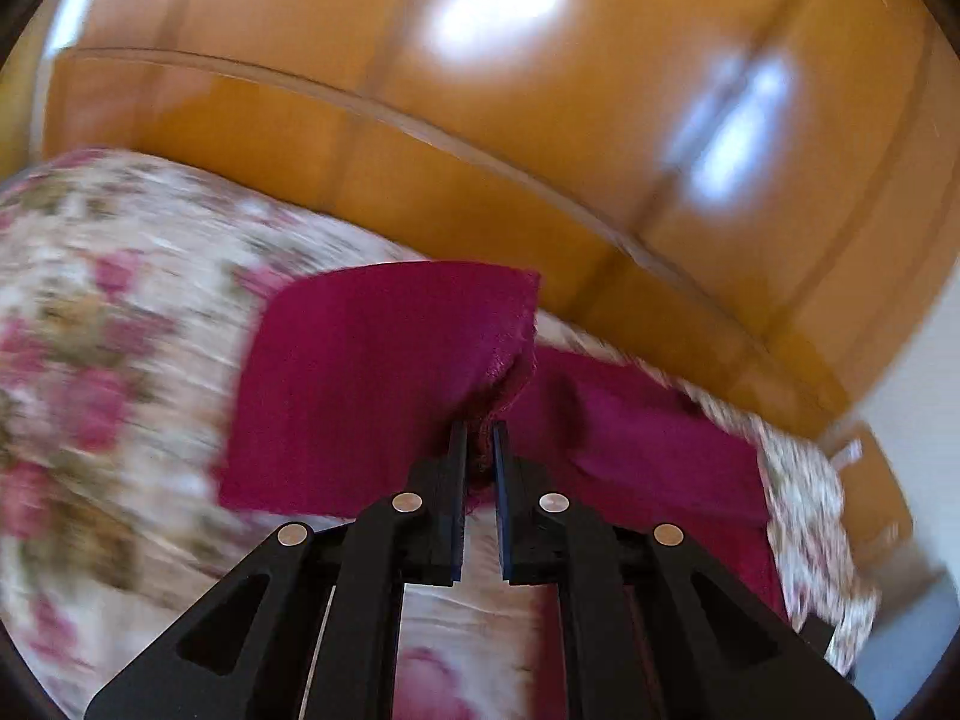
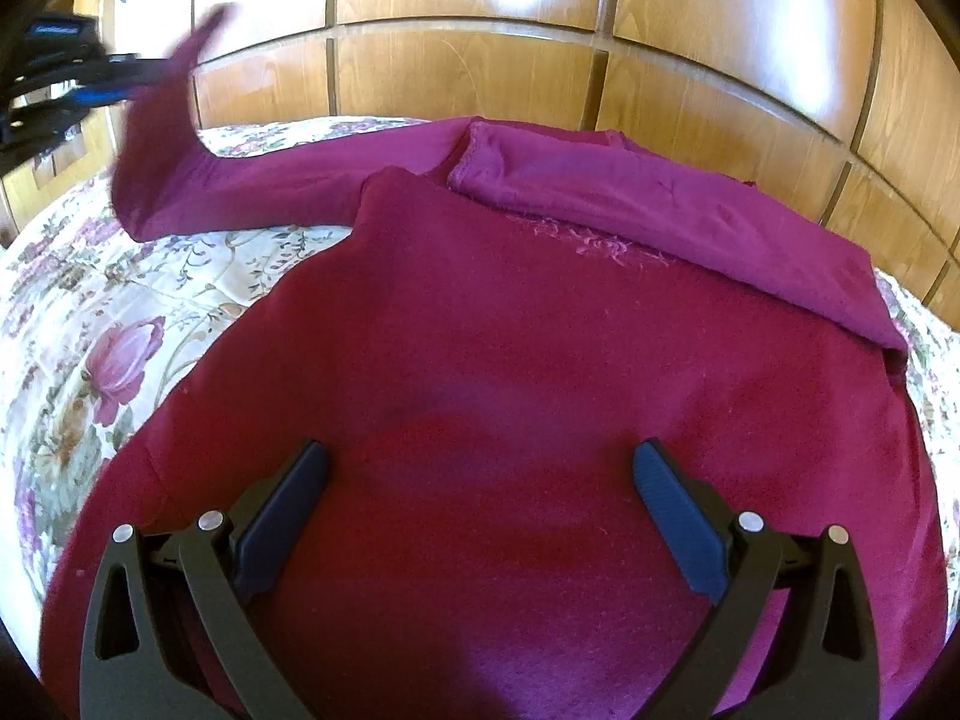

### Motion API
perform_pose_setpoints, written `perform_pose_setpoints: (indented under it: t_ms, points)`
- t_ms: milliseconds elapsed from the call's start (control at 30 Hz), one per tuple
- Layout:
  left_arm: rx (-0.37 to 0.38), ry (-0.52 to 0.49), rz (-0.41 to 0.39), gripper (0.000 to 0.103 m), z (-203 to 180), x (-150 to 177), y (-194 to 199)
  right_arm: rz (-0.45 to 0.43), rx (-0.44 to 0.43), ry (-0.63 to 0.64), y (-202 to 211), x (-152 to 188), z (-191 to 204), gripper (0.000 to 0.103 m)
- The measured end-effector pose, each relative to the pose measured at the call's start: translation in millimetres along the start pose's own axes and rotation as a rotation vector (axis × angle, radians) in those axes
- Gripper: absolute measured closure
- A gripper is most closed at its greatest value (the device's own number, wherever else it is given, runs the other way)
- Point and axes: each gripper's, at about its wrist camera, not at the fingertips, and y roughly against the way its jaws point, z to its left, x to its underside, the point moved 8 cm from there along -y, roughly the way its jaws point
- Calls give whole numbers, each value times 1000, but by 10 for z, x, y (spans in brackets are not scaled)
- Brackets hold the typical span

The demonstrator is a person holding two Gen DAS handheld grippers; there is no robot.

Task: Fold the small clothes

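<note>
Magenta garment (image 2: 510, 360): spread flat on the floral bed cover (image 2: 120, 312), body nearest the right tool, so that it can be folded in place.
Right-side sleeve (image 2: 660, 204): laid folded across the upper part of the body.
Left-side sleeve (image 2: 180, 180): stretched outward, its end raised off the bed, judged ready to be brought across.
Left tool (image 1: 480, 438): clamped on the sleeve end, fabric bunched between the pads.
Right tool (image 2: 480, 480): held wide open above the body, nothing gripped; perhaps kept ready to pin the cloth.
Wooden panelling (image 2: 480, 60): seen behind the bed.
</note>
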Motion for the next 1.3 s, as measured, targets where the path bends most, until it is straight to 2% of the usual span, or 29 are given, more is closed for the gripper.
perform_pose_setpoints:
  t_ms: [100,200,233,267,300,333,367,433,500,567,700,767,800,833,900,933,1000,1100,1233,1300]
  points:
    - [28,-29,104,96,-331,318,-422,17,-71,-35,48,-36,-66,2]
    - [-5,-75,169,95,-476,560,-701,10,-108,-90,152,-129,-247,3]
    - [-18,-76,182,87,-474,615,-736,9,-128,-115,189,-180,-326,5]
    - [-9,-58,188,83,-457,654,-729,8,-143,-135,213,-223,-382,8]
    - [-5,-40,181,72,-427,679,-674,9,-160,-157,226,-267,-434,14]
    - [-4,-23,169,67,-392,714,-607,16,-190,-185,224,-322,-477,20]
    - [-2,-21,170,66,-389,749,-576,25,-224,-209,207,-376,-492,24]
    - [-3,-46,169,66,-364,859,-425,47,-289,-249,141,-512,-482,40]
    - [-8,-82,146,66,-373,984,-269,71,-396,-297,48,-687,-373,41]
    - [-6,-110,146,66,-390,1113,-167,86,-444,-313,-52,-826,-259,41]
    - [2,-155,173,66,-467,1420,-65,118,-426,-276,-367,-1075,97,40]
    - [12,-160,189,66,-501,1520,-77,130,-386,-251,-561,-1200,222,41]
    - [8,-161,191,66,-505,1553,-89,138,-363,-237,-642,-1248,270,45]
    - [2,-164,194,66,-502,1579,-107,155,-338,-216,-722,-1286,332,64]
    - [-7,-163,194,66,-487,1592,-126,171,-278,-177,-762,-1335,380,87]
    - [-12,-159,194,66,-472,1592,-133,149,-270,-169,-673,-1384,381,93]
    - [-28,-157,198,66,-437,1601,-148,92,-305,-180,-446,-1510,320,98]
    - [-33,-151,211,66,-406,1638,-167,-24,-336,-208,64,-1786,33,98]
    - [-54,-159,214,66,-422,1661,-172,-168,-290,-259,671,-2138,-693,98]
    - [-59,-152,220,66,-500,1632,-286,-201,-248,-286,828,-2232,-1025,98]
